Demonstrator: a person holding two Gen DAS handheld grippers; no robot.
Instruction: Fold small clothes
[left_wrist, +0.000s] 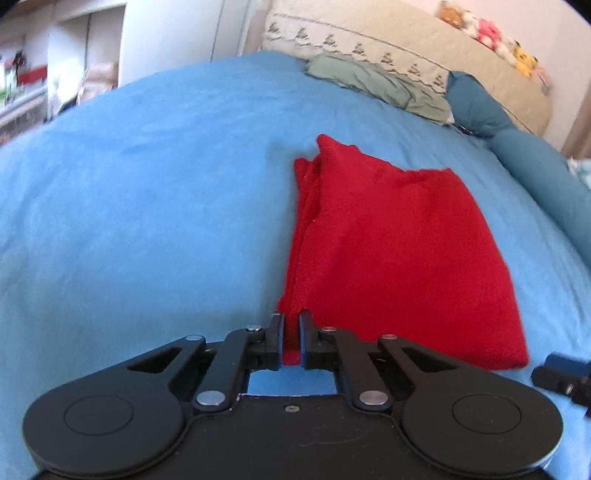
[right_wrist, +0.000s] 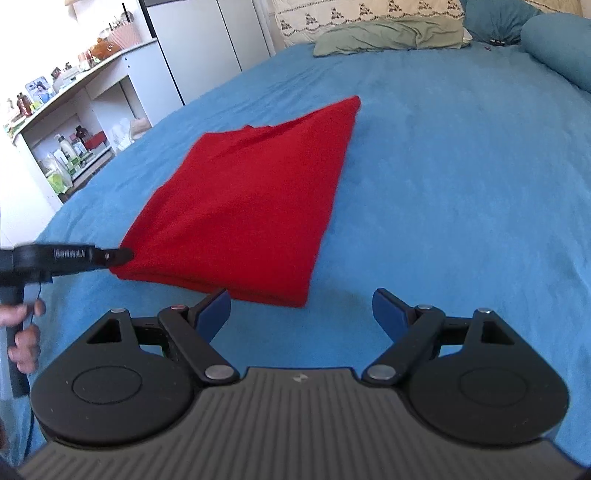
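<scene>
My left gripper (left_wrist: 291, 341) pinches the near corner of the red cloth (left_wrist: 388, 251); my right gripper (right_wrist: 301, 314) is spread wide and holds nothing.

The red cloth lies folded on the blue bed cover (left_wrist: 147, 206), with layered edges on one side. My right fingers (right_wrist: 212, 308) are just beside its near edge, over the cover. A green pillow (right_wrist: 373, 37) lies well apart at the far end.

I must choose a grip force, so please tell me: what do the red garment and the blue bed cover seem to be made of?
The red garment looks like soft, fuzzy knit or fleece: matte, with a napped surface and thick, rounded folded edges. The blue bed cover looks like brushed, matte fabric, perhaps microfiber or cotton: faintly mottled, with shallow dents. The exact fibres cannot be told.
</scene>
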